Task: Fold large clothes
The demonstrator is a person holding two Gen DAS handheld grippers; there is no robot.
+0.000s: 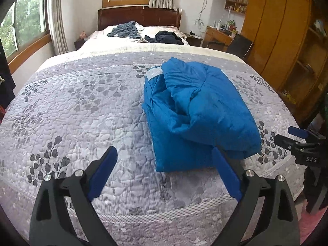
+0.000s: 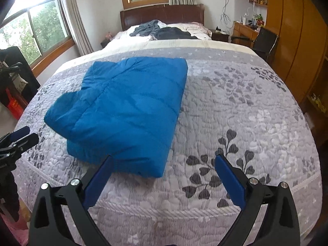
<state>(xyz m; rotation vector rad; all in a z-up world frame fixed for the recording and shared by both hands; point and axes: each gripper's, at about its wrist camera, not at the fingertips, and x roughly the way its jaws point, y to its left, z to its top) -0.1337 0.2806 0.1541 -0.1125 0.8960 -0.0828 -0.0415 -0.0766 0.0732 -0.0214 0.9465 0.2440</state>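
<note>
On the bed (image 1: 82,110), near its foot edge, lies the blue jacket (image 1: 196,110), folded into a thick bundle on the grey quilt with leaf prints. Both tools are wide open and hold nothing. The left tool (image 1: 164,176) hovers just beside the jacket's near edge. The right tool (image 2: 164,178) hovers by its near corner. Two dark clothes (image 2: 164,31) lie far back by the pillows.

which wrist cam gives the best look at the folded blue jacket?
Right wrist: the blue jacket shows its whole flat top, barely clipped by a fingertip. Left wrist sees it from the bunched, layered side, with the near corner behind a finger.
</note>
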